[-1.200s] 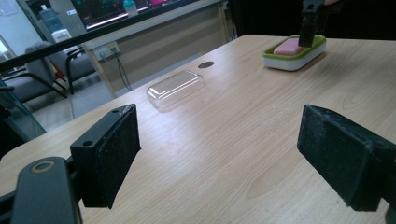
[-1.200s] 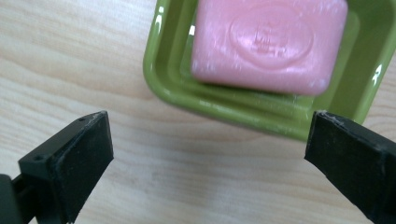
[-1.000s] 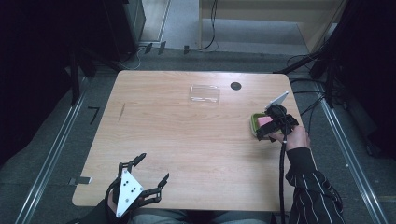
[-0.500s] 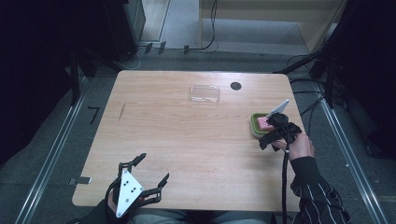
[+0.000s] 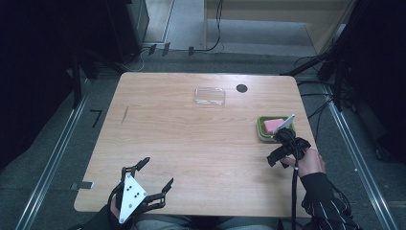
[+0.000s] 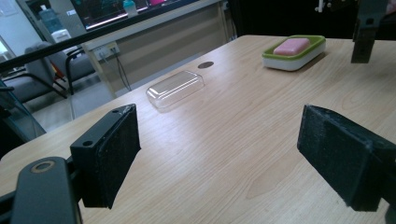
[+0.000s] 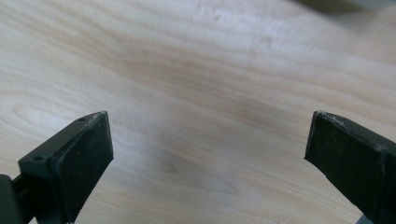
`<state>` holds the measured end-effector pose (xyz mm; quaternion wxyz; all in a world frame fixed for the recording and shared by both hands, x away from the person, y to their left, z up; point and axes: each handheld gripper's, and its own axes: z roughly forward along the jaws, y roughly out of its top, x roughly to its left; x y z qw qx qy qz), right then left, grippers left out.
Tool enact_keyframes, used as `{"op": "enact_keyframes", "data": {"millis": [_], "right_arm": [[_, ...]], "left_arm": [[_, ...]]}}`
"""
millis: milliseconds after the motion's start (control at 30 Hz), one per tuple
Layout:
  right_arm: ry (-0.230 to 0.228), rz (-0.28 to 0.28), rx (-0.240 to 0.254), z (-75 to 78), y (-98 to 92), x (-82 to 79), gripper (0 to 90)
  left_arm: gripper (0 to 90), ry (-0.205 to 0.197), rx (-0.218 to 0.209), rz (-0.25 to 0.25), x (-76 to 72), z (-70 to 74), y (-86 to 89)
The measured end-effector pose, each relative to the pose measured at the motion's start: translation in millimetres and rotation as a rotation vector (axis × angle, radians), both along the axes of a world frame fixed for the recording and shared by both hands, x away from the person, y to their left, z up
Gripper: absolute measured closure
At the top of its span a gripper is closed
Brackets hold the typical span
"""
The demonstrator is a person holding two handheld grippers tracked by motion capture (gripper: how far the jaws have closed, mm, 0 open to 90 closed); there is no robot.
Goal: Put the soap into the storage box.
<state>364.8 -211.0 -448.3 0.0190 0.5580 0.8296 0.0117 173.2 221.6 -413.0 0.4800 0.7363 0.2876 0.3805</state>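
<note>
Both grippers spread wide and holding nothing, soap dish waiting at the right edge.

Nearest, the left gripper (image 5: 154, 181) idles at the near edge; the right gripper (image 5: 282, 154) hangs just short of the green soap dish (image 5: 263, 129). Its pink soap (image 6: 291, 46) looks slick and light, so grip the stiff rim. Farthest lies 1 clear lid (image 5: 209, 96), thin and flexible.

Evenly lit wooden table (image 5: 191, 139) amid dark, murky surroundings; right gripper view soft, blurred.

The right gripper (image 7: 205, 163) hangs over the bare wooden table (image 7: 196, 70), jaws spread wide.
</note>
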Motion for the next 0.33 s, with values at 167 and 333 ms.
{"op": "enact_keyframes", "data": {"millis": [167,333], "right_arm": [[0.021,0.013,-0.018,-9.5,-0.6,-9.3,1.1],[0.024,0.034,-0.024,-13.0,-0.3,-15.0,1.1]], "left_arm": [[13.6,0.000,-0.004,0.000,0.0,0.0,-0.1],[13.6,0.000,0.000,0.000,0.1,0.2,0.0]]}}
